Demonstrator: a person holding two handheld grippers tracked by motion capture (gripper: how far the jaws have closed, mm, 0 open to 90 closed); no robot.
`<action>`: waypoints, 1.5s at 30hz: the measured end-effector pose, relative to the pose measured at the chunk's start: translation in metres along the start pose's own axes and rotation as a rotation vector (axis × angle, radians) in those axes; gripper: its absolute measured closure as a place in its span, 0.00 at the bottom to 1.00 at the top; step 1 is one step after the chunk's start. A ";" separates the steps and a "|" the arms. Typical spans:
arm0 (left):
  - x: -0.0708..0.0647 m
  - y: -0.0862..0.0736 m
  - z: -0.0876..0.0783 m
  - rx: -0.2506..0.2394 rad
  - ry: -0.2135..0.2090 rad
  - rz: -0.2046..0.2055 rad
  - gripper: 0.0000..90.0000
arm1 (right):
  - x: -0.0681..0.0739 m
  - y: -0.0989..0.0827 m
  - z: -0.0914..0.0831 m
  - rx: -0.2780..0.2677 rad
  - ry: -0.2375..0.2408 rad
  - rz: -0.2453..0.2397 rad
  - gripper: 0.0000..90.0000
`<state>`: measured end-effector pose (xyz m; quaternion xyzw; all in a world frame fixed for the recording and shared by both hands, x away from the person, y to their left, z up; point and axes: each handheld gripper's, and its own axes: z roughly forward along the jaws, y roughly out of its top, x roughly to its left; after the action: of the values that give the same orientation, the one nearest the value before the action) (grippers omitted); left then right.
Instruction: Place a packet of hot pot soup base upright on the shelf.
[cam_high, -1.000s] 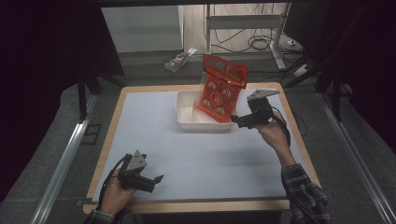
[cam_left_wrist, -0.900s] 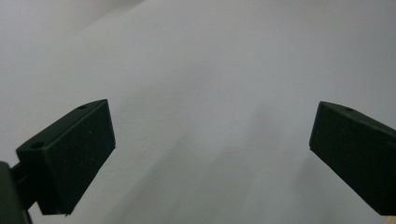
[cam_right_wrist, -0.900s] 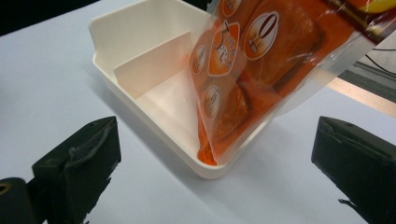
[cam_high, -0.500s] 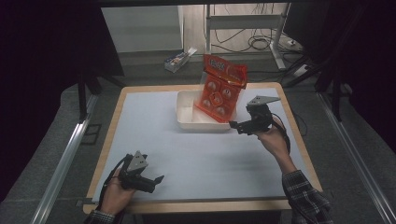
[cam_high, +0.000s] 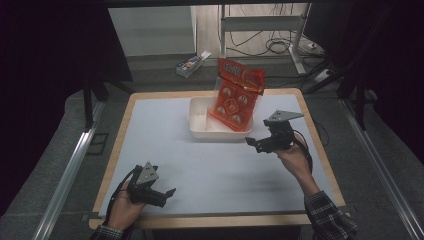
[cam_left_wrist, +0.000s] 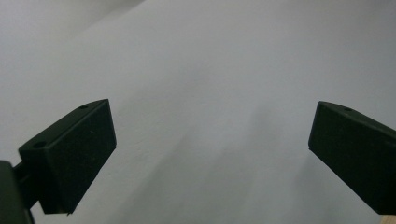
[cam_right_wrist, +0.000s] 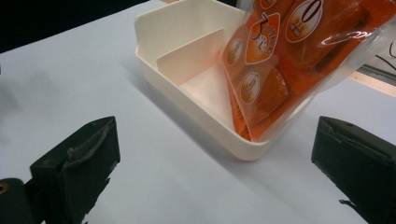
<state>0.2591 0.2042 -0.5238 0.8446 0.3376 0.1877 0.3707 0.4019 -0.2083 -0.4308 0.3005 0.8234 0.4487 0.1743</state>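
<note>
- Table (cam_high: 165, 145): pale sheet over a wood-edged top; bare where the grippers hover, so approach and retreat are unobstructed.
- Tray (cam_high: 202, 122): white plastic, with a divider wall, standing at the far middle of the table. In the right gripper view its near corner (cam_right_wrist: 252, 149) sits between the jaws, farther off.
- Snack bag (cam_high: 235, 97): orange, printed with round labels, standing tilted in the tray's right compartment, upper half leaning out over the rim. Judged light and crinkly, prone to tip.
- Right gripper (cam_high: 257, 144): held just beside the tray's near right corner, jaws spread wide, nothing between them, apart from bag and tray.
- Left gripper (cam_high: 162, 195): near the front left edge, well apart from the tray, jaws spread, empty, over bare sheet.
- Handling note: judged step is the right gripper's reach for the bag. Take the bag's free upper edge rather than its bulging middle, approach from above the rim to avoid nudging the tray, and close gently; the left gripper could steady the tray if it slides.
</note>
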 end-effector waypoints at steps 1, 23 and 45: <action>0.000 0.000 0.000 0.000 0.000 0.001 0.01 | 0.001 -0.001 -0.001 0.000 -0.003 -0.001 0.01; -0.002 0.000 0.000 0.005 0.006 0.016 0.01 | 0.027 -0.031 -0.026 0.029 -0.037 -0.012 0.02; -0.004 0.001 0.003 0.020 0.016 0.032 0.01 | 0.037 -0.068 -0.048 0.039 -0.072 -0.006 0.02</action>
<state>0.2582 0.1999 -0.5253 0.8520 0.3288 0.1969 0.3567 0.3240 -0.2431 -0.4630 0.3170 0.8261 0.4210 0.1993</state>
